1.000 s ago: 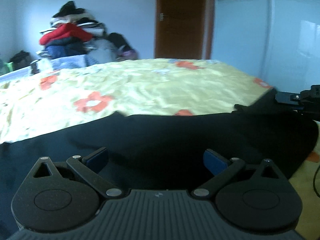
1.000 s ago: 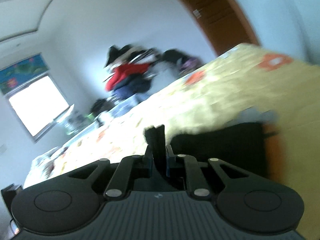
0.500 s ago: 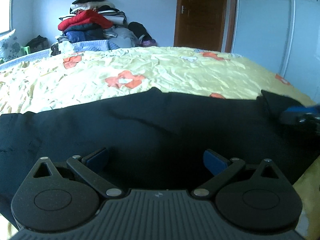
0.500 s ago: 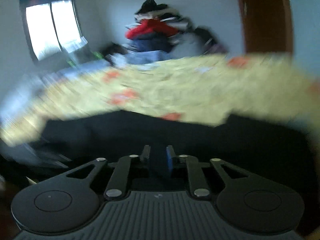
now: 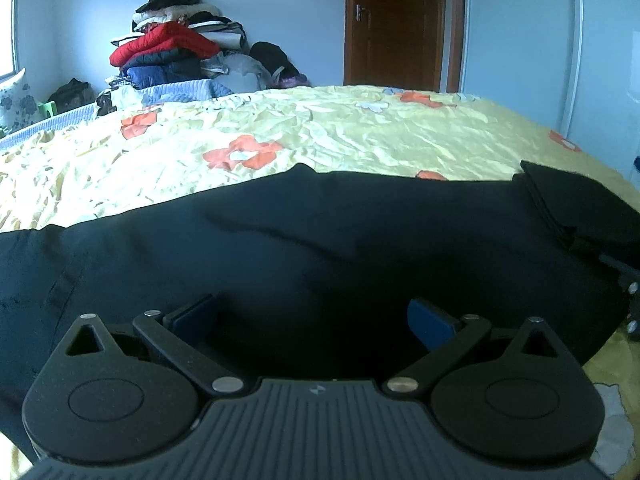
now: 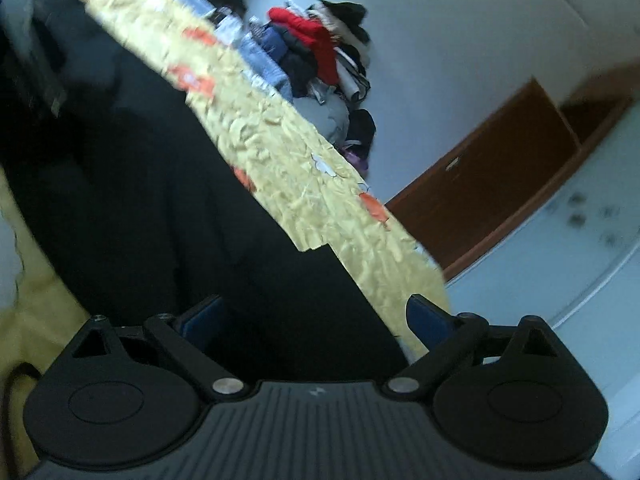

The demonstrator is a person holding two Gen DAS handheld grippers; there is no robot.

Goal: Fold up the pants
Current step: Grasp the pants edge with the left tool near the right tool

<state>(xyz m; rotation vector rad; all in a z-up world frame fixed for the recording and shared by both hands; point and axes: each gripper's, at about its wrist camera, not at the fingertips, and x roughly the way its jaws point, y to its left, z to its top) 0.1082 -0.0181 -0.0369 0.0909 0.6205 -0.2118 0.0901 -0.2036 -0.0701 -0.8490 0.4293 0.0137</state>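
Black pants (image 5: 320,240) lie spread flat across the near part of a yellow floral bedspread (image 5: 320,132). One end is folded back on itself at the right (image 5: 576,200). My left gripper (image 5: 312,318) is open and empty, low over the middle of the pants. My right gripper (image 6: 314,316) is open and empty, tilted, just above the pants (image 6: 160,200) near their far edge. Part of the right gripper shows at the right edge of the left wrist view (image 5: 632,304).
A pile of clothes with a red jacket (image 5: 168,44) stands beyond the bed's far side. A brown door (image 5: 396,24) and a white wardrobe (image 5: 560,40) are at the back right. The bed's right edge (image 5: 600,160) drops off near the folded end.
My right gripper was shut on the pants fabric; it has let go and opened, and has swung and tilted. The pants end now lies folded at the right. The left gripper stayed open.
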